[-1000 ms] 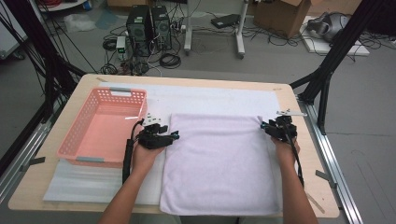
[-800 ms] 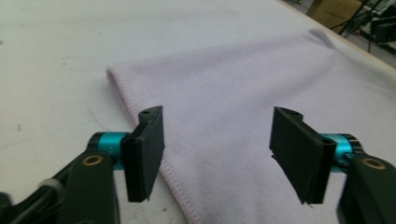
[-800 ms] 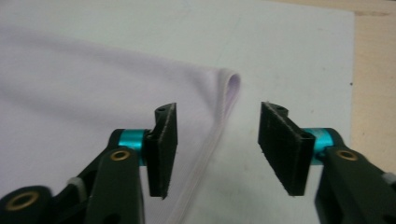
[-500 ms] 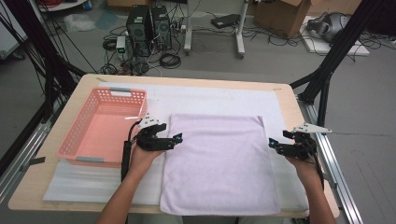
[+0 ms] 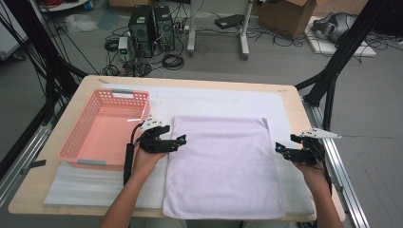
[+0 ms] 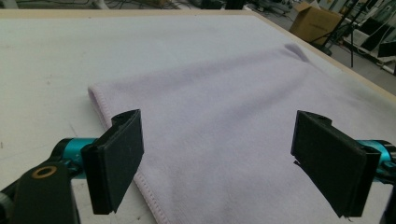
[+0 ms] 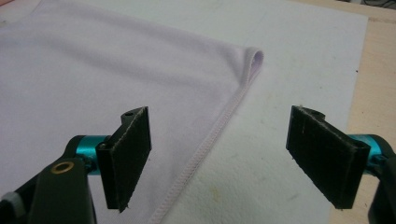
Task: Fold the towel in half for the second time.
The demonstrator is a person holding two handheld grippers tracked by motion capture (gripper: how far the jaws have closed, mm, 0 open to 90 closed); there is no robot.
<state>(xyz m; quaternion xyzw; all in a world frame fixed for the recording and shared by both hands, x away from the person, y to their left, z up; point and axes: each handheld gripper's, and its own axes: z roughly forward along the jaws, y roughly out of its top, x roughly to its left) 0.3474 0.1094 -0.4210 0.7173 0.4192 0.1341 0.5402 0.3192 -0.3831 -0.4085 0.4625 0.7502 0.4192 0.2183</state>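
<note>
A pale lilac towel (image 5: pixel 223 166) lies flat, folded, on the white mat (image 5: pixel 218 99) in the middle of the table. My left gripper (image 5: pixel 179 140) hovers at the towel's left edge, open, with the towel (image 6: pixel 233 116) spread between and beyond its jaws. At the towel's right edge my right gripper (image 5: pixel 280 151) is open too; its own view shows the hemmed edge of the towel (image 7: pixel 140 79) running between the jaws toward a rounded corner. Neither gripper holds anything.
A pink plastic basket (image 5: pixel 81 142) stands empty at the left of the table. The wooden table edge (image 5: pixel 304 114) runs just right of the right gripper, with a metal rail beyond. Computers, cables and boxes lie on the floor behind.
The right gripper has moved from the towel's far right corner back along the right edge toward the person. The left gripper has stayed about where it was at the left edge.
</note>
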